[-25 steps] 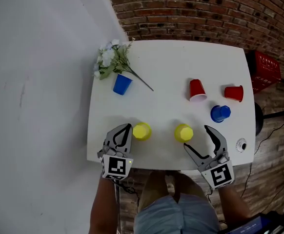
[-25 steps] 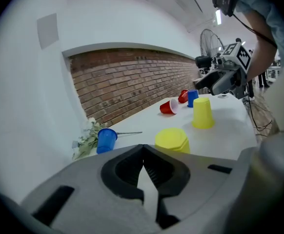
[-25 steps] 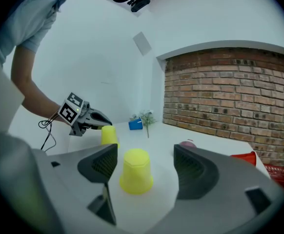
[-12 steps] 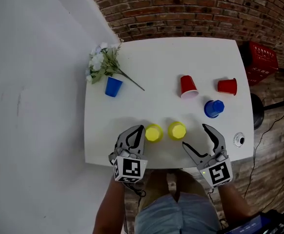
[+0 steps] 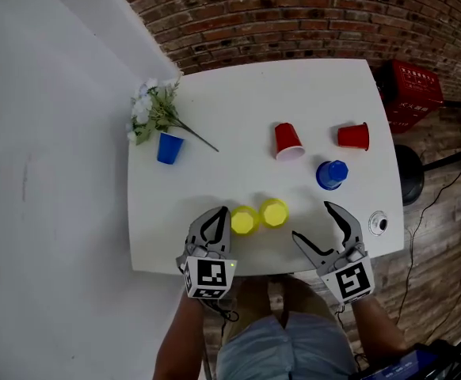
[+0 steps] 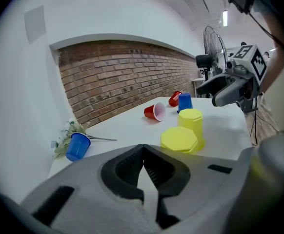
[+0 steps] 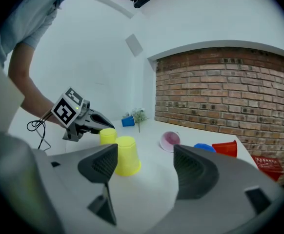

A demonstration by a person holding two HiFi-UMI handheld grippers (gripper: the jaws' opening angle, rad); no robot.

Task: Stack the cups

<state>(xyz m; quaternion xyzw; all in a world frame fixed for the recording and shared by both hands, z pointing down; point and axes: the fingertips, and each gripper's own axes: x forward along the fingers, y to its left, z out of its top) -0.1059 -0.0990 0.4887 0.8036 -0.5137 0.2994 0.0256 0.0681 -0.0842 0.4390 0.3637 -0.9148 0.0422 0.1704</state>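
Fingers of my left gripper (image 5: 220, 212) were pressed together on nothing, their tips just beside the left yellow cup (image 5: 244, 221). It stood upside down beside the right yellow cup (image 5: 274, 211) at lower centre. My right gripper (image 5: 311, 220) gaped wide and empty just right of them, near the white table's (image 5: 215, 93) lower edge.

Front centre, two cups (image 5: 244, 221) adjoin, three cups (image 5: 288, 141) sit right, another cup (image 5: 168, 147) by flowers (image 5: 150, 111) left.

Grey left tool (image 5: 221, 212), right tool (image 5: 310, 220), light-blue clothing (image 5: 286, 353)
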